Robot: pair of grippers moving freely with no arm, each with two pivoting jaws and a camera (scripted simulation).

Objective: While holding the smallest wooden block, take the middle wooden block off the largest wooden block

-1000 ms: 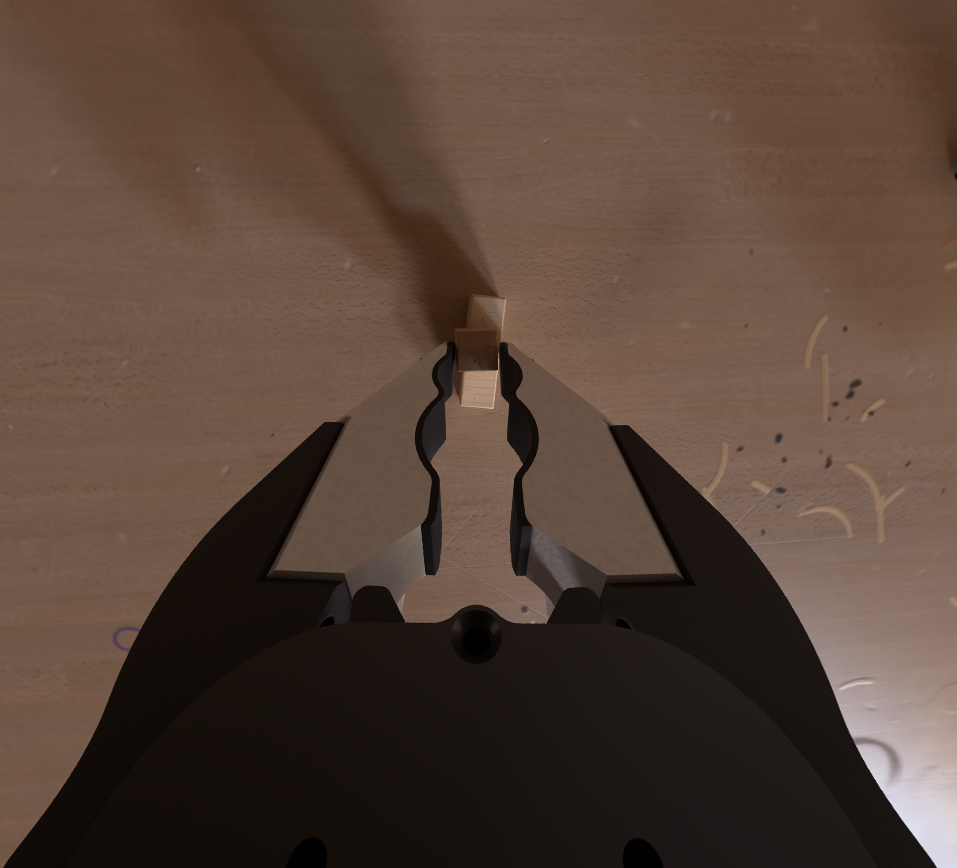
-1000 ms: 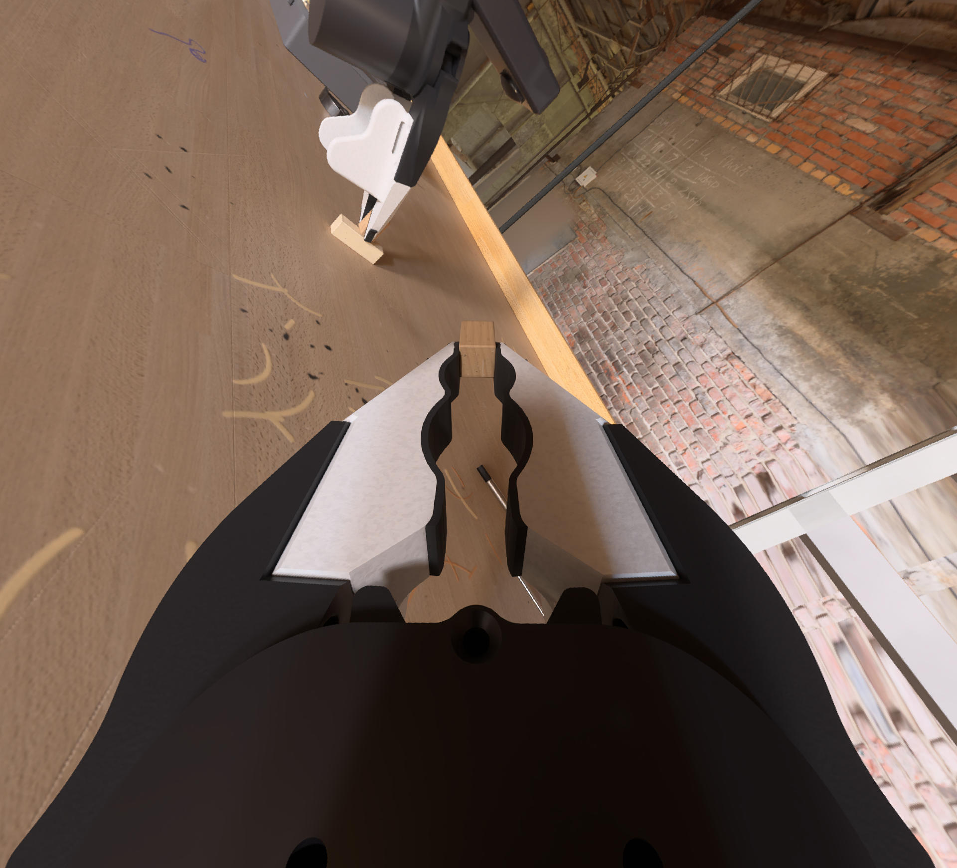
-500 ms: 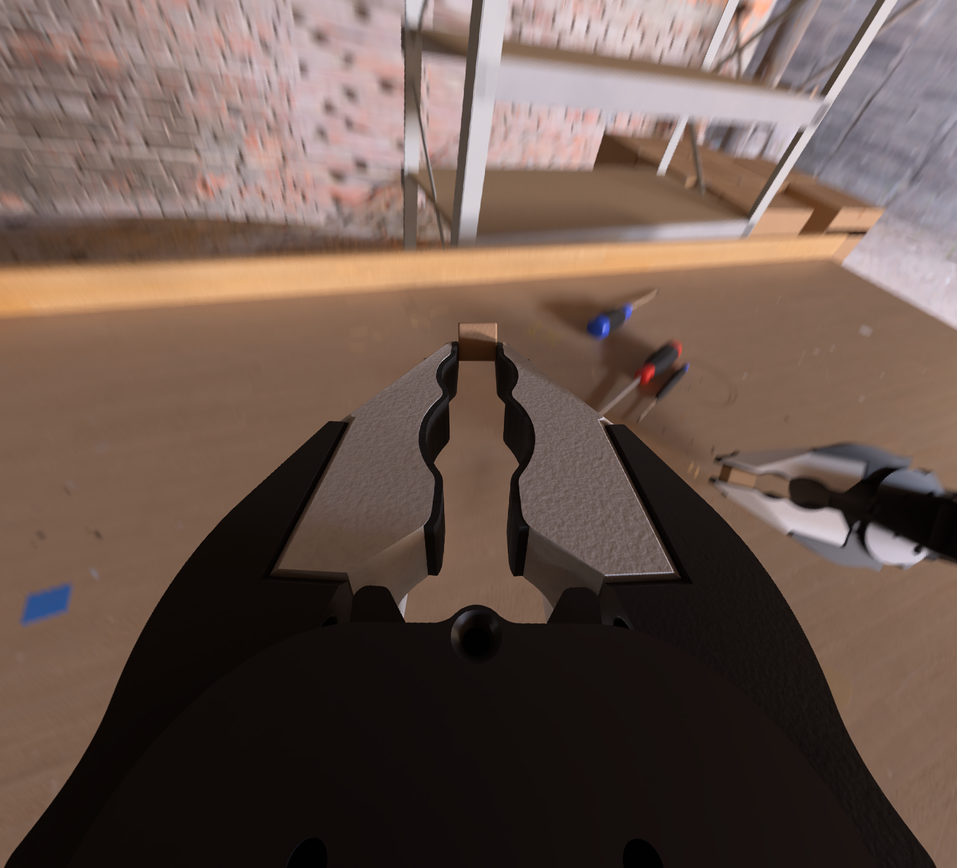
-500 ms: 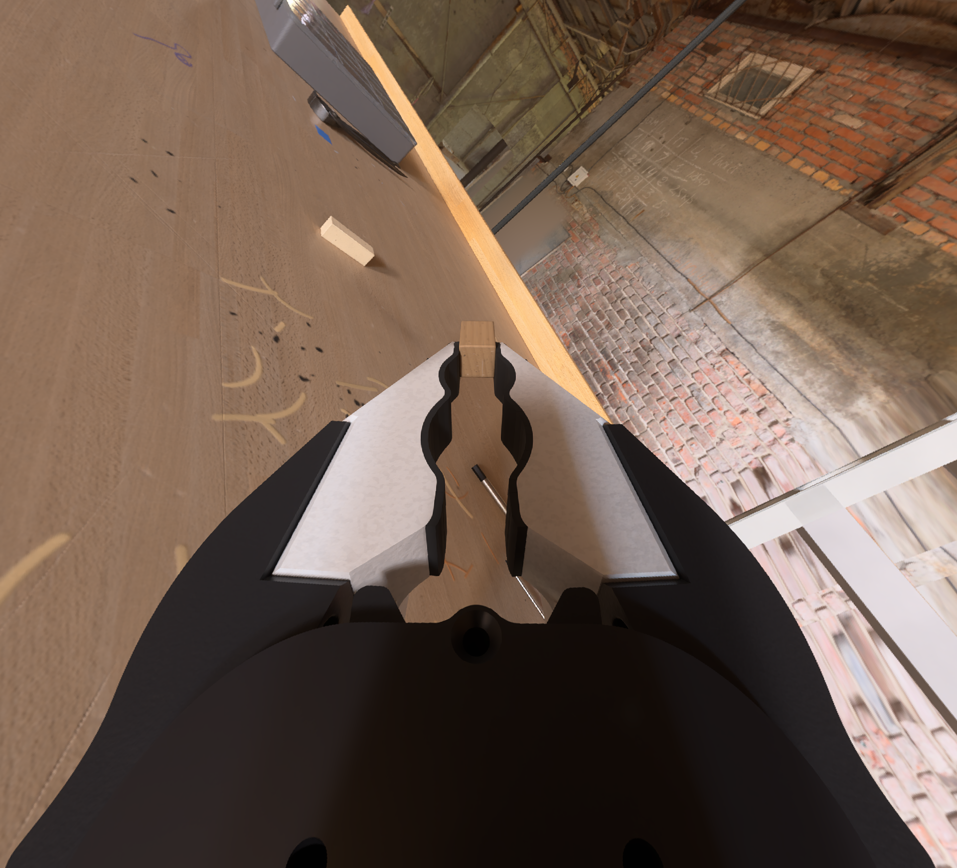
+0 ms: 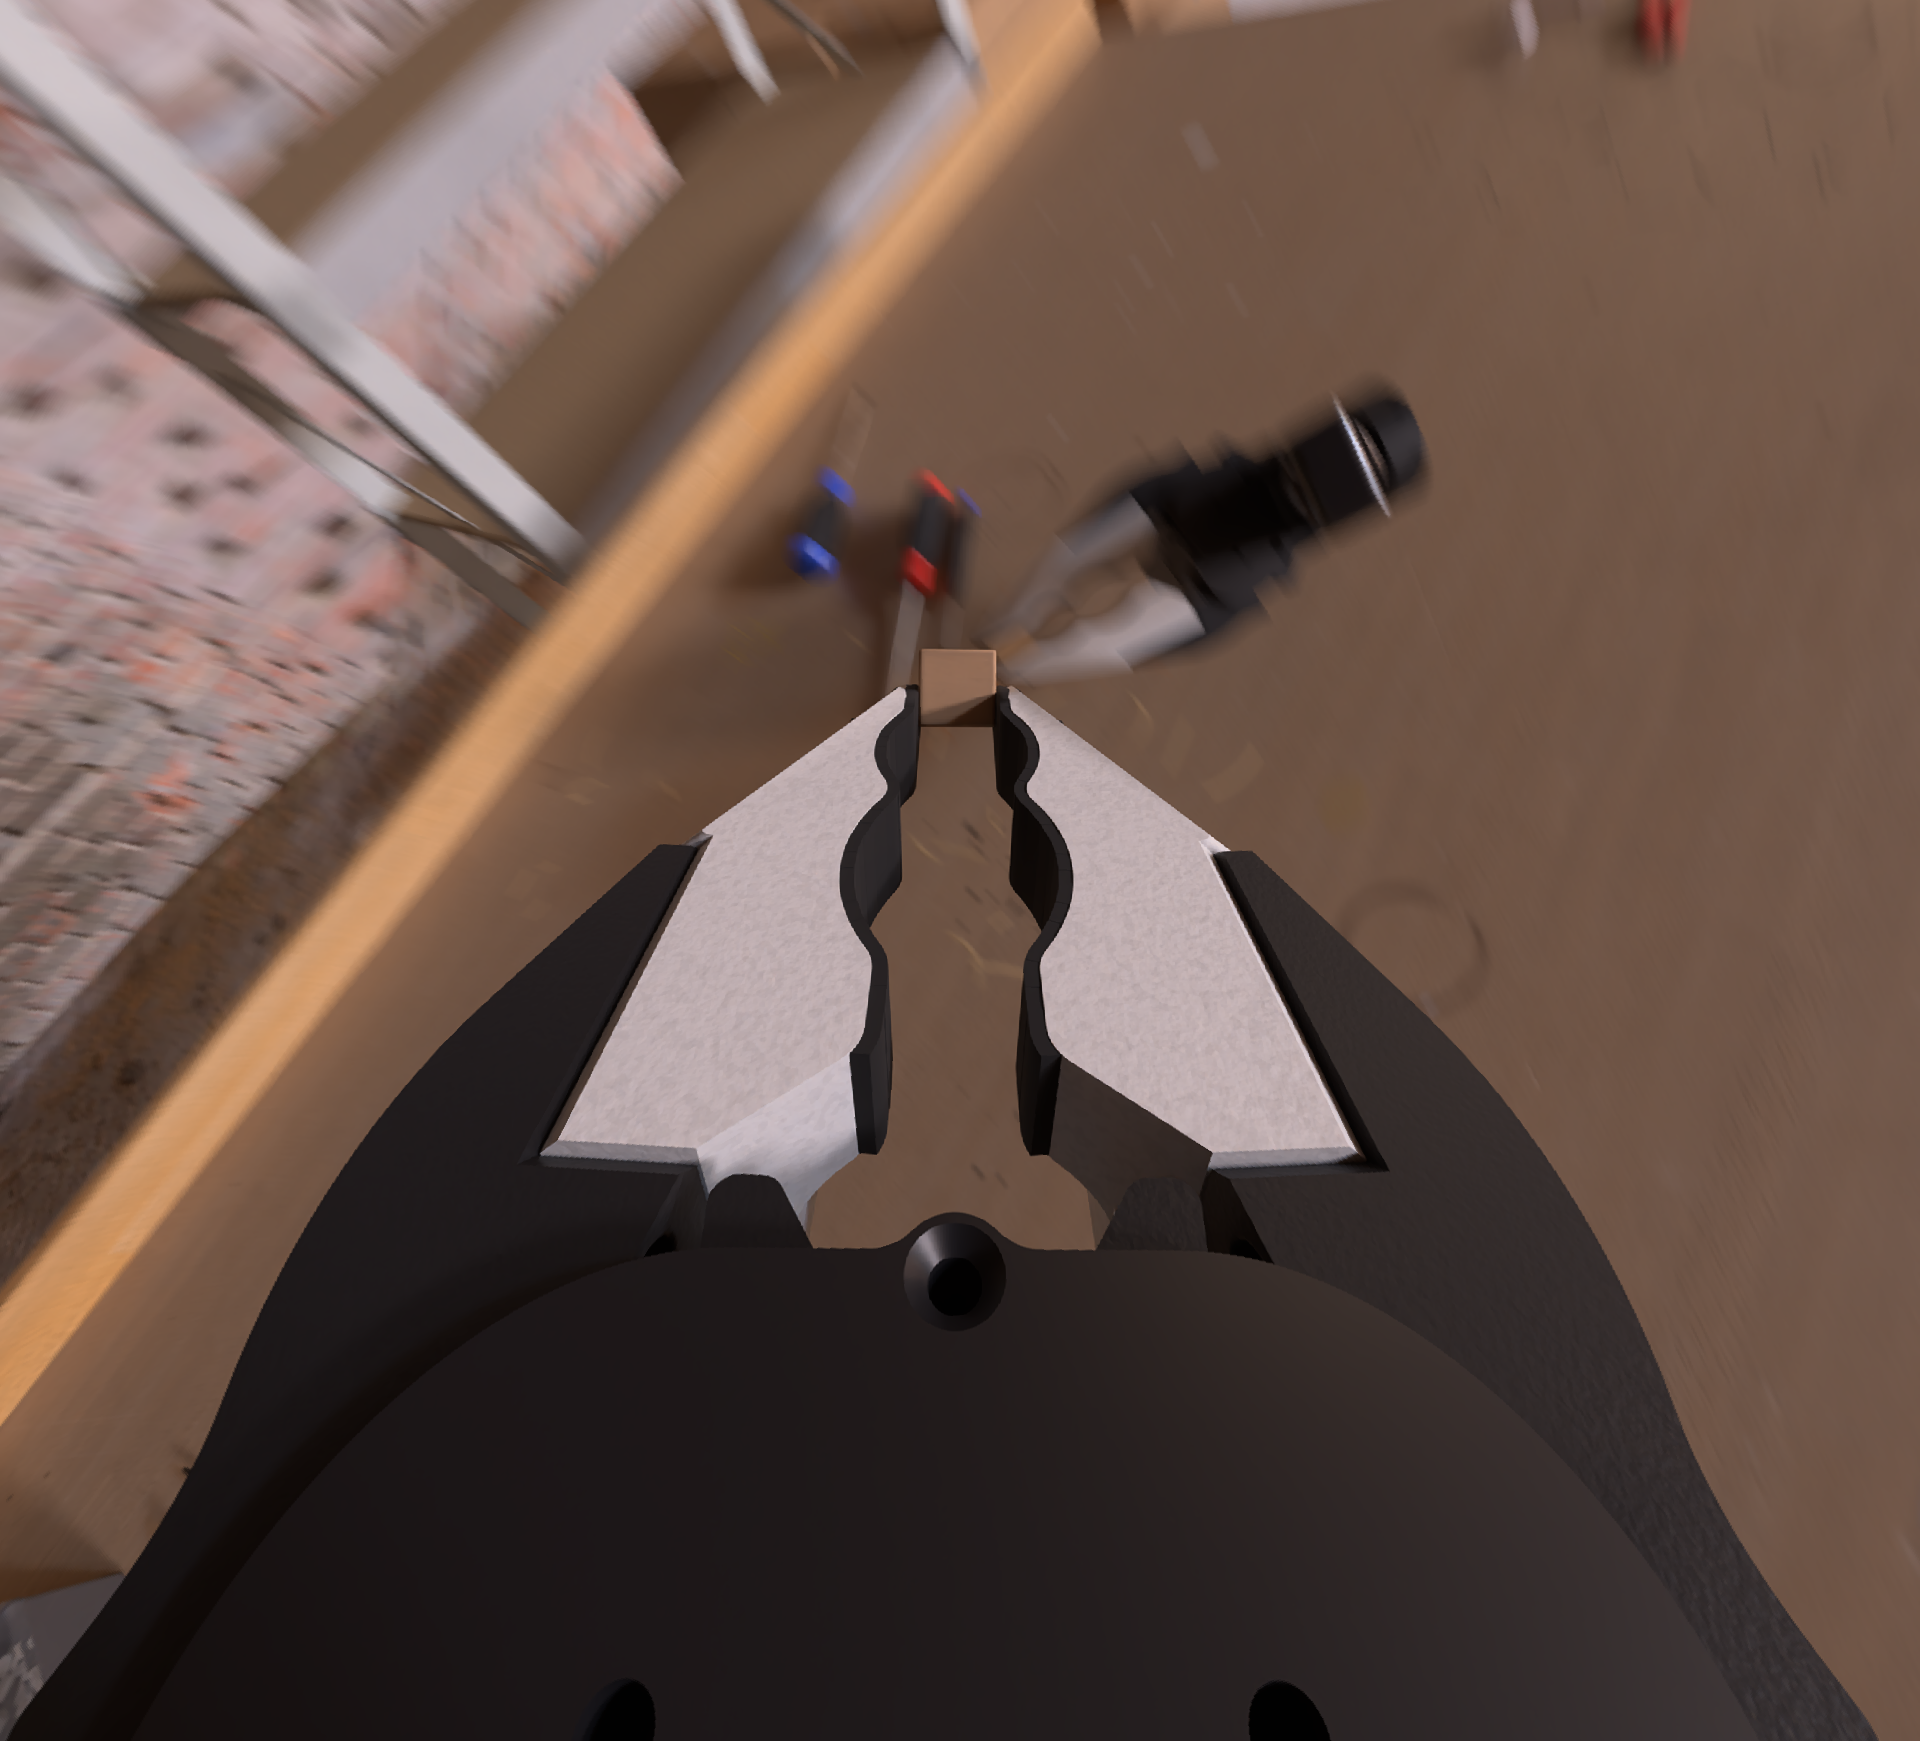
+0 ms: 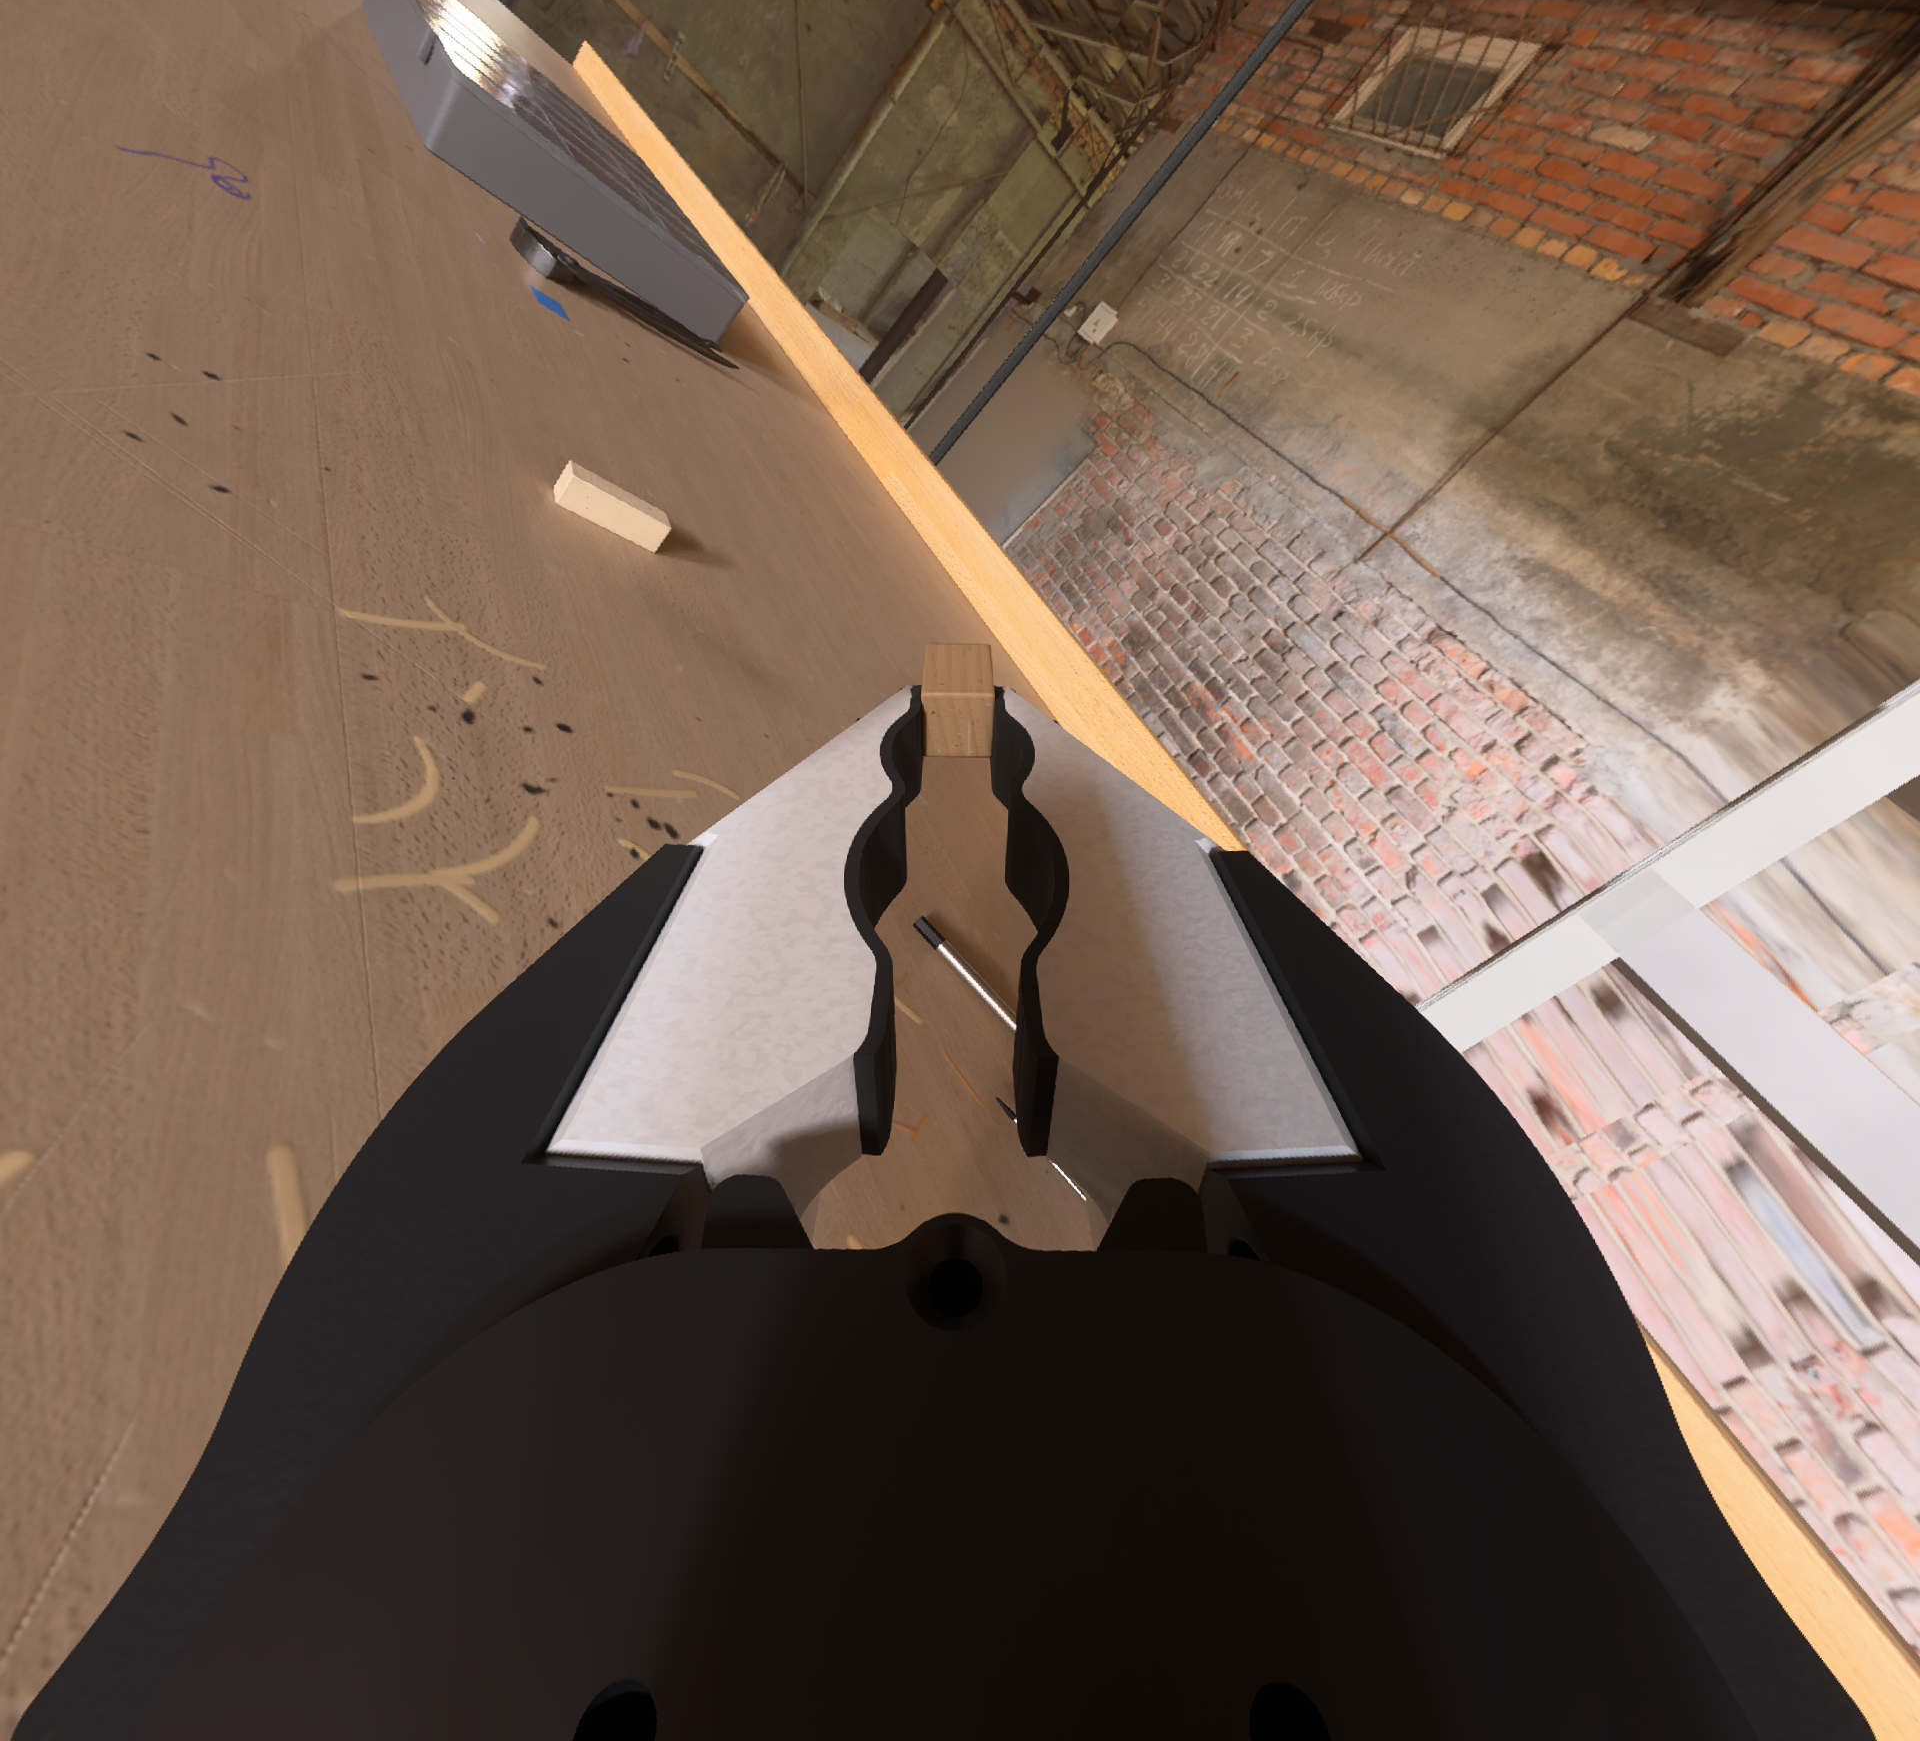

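My left gripper (image 5: 958, 704) is shut on the middle wooden block (image 5: 958, 685), held in the air at its fingertips; the view is motion-blurred. My right gripper (image 6: 957, 717) is shut on the smallest wooden block (image 6: 957, 702), above the table near its edge. The largest wooden block (image 6: 611, 508), pale and oblong, lies alone on the table, apart from both grippers. The right gripper also shows blurred in the left wrist view (image 5: 1023, 642), just beyond the middle block.
Blue-handled (image 5: 816, 538) and red-handled (image 5: 928, 538) screwdrivers lie beyond the left gripper. A grey case (image 6: 540, 143) and a dark tool (image 6: 540, 247) sit by the table's raised wooden edge (image 6: 935, 507). A thin metal rod (image 6: 966, 974) lies below the right gripper. Metal shelving (image 5: 260, 278) stands beyond the table.
My left gripper has lifted the middle block off the largest block, risen away from the table and is now turning fast. The largest block stays on the table. The right gripper has barely moved.
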